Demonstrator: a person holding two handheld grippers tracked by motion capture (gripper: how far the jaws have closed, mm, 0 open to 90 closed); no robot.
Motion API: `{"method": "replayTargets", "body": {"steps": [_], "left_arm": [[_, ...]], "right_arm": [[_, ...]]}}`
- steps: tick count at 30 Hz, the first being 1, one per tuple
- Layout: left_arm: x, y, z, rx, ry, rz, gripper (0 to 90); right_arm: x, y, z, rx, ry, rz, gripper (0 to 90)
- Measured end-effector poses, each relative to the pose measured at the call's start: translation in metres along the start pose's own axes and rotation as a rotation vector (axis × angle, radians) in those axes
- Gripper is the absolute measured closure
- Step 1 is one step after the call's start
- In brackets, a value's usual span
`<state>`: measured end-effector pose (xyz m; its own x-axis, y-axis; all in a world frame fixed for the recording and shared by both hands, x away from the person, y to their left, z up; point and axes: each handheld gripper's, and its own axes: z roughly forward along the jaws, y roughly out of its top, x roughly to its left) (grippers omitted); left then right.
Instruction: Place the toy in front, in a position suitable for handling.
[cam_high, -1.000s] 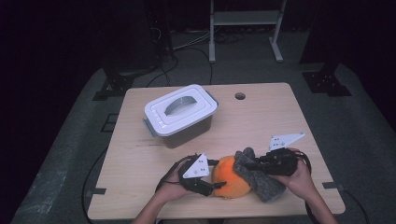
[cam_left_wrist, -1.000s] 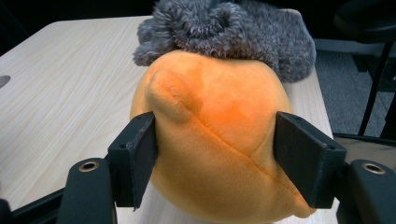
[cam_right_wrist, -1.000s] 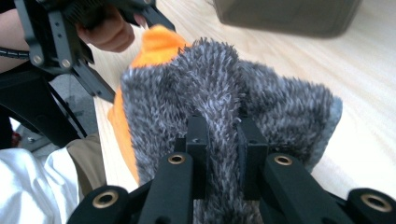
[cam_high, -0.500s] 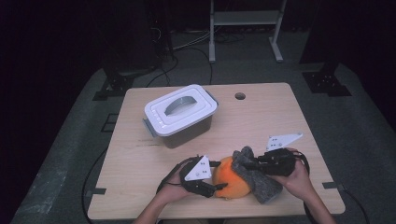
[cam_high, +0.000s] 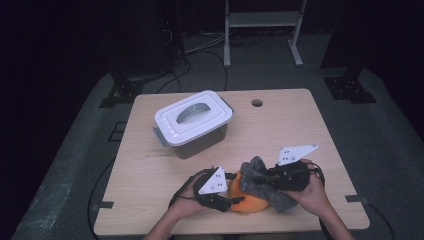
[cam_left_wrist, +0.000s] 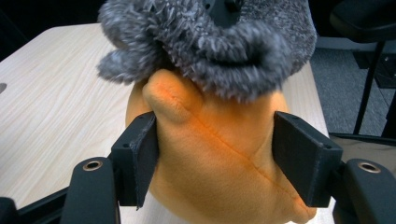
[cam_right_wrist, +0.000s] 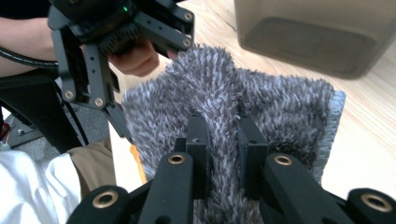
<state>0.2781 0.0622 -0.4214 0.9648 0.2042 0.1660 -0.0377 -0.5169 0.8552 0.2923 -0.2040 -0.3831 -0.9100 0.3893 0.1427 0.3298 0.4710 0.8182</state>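
**Technician:** State the condition of each hand-held gripper.

**Operator:** The left hand-held gripper (cam_high: 238, 199) clamps the orange plush toy (cam_left_wrist: 219, 158); in the left gripper view both pads press into its sides, and the fabric bulges around them. The right hand-held gripper (cam_high: 256, 178) is clenched on a fold of the grey fuzzy cloth (cam_right_wrist: 261, 105); in the right gripper view the pile is pinched between the two jaws.

**Technician:** Where are the toy and the cloth?

**Operator:** At the near edge of the tabletop (cam_high: 300, 130), slightly right of centre. The toy rests on the surface between the two hands. The cloth lies draped over the toy's top and right side, touching it.

**Technician:** Why this arrangement?

**Operator:** My judgement: the left grip anchors the toy so it cannot slide or roll while the right one works the cloth over it, for wiping or wrapping. Pinching a fold gives the right jaws a secure purchase on limp fabric.

**Technician:** Other items?

**Operator:** A lidded storage box (cam_high: 192, 122) stands far and left of the toy, well apart, its white lid on. Neither hand-held gripper touches it.
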Motion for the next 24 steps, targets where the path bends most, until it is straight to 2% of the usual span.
{"method": "replayTargets", "body": {"steps": [4,5,8,9,12,14,17,21,24], "left_arm": [[0.004,-0.003,0.0,0.007,0.021,-0.033,33.3],[0.006,-0.003,-0.001,0.01,0.024,-0.04,33.3],[0.008,-0.005,-0.001,0.012,0.029,-0.063,33.3],[0.009,-0.006,-0.001,0.017,0.036,-0.06,33.4],[0.012,-0.008,-0.002,0.025,0.05,-0.089,33.3],[0.014,-0.009,-0.002,0.026,0.056,-0.103,33.0],[0.014,-0.009,-0.003,0.026,0.063,-0.105,31.3],[0.015,-0.006,-0.008,-0.033,0.067,-0.093,20.9],[0.014,-0.006,-0.009,-0.046,0.044,-0.087,21.8]], "right_arm": [[-0.013,-0.013,-0.002,0.01,-0.006,0.044,77.8],[-0.019,-0.021,-0.004,0.021,-0.019,0.073,77.8],[-0.02,-0.023,-0.007,0.017,-0.02,0.089,77.5],[-0.019,-0.022,-0.008,0.011,-0.017,0.089,77.4],[-0.012,-0.017,-0.01,-0.008,0.016,0.069,77.5],[-0.006,-0.013,-0.006,-0.002,0.04,0.05,77.4],[-0.004,-0.014,0.003,0.034,0.019,0.034,77.4],[-0.012,-0.017,0.003,0.018,-0.003,0.055,77.4],[-0.018,-0.02,0.0,0.003,-0.022,0.08,77.3]]}}
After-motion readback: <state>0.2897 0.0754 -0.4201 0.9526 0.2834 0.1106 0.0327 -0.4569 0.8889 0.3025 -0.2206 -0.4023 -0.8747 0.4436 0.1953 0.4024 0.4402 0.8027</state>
